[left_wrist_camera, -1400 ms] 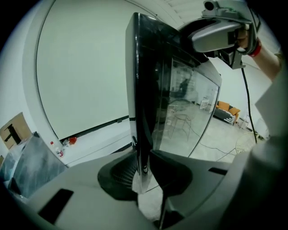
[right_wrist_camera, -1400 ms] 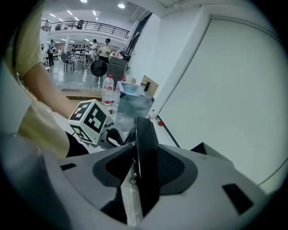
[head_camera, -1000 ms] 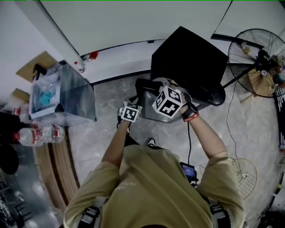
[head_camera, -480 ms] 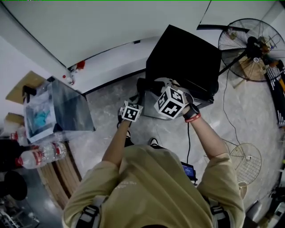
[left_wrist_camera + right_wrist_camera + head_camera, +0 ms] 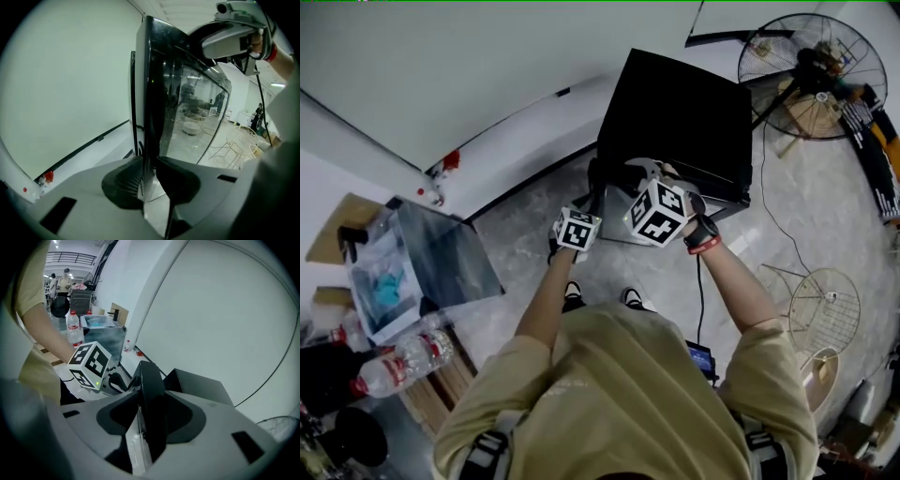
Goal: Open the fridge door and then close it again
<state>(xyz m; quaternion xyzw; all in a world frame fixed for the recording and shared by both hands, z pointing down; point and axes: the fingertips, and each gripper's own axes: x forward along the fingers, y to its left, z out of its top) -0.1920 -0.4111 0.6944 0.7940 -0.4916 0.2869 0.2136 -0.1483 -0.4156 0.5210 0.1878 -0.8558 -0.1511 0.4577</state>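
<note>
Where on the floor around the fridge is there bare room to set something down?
Bare floor between the grey box and the person's shoes; more right of the fridge, before the wire fan guard, crossed by a cable. Crowded by the bottles.

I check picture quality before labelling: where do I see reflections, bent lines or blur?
Left gripper view: the glossy glass door of the black fridge mirrors the room; dark rounded corners. Head view: the wall's black line bends, fisheye. Right gripper view: same dark corners.
</note>
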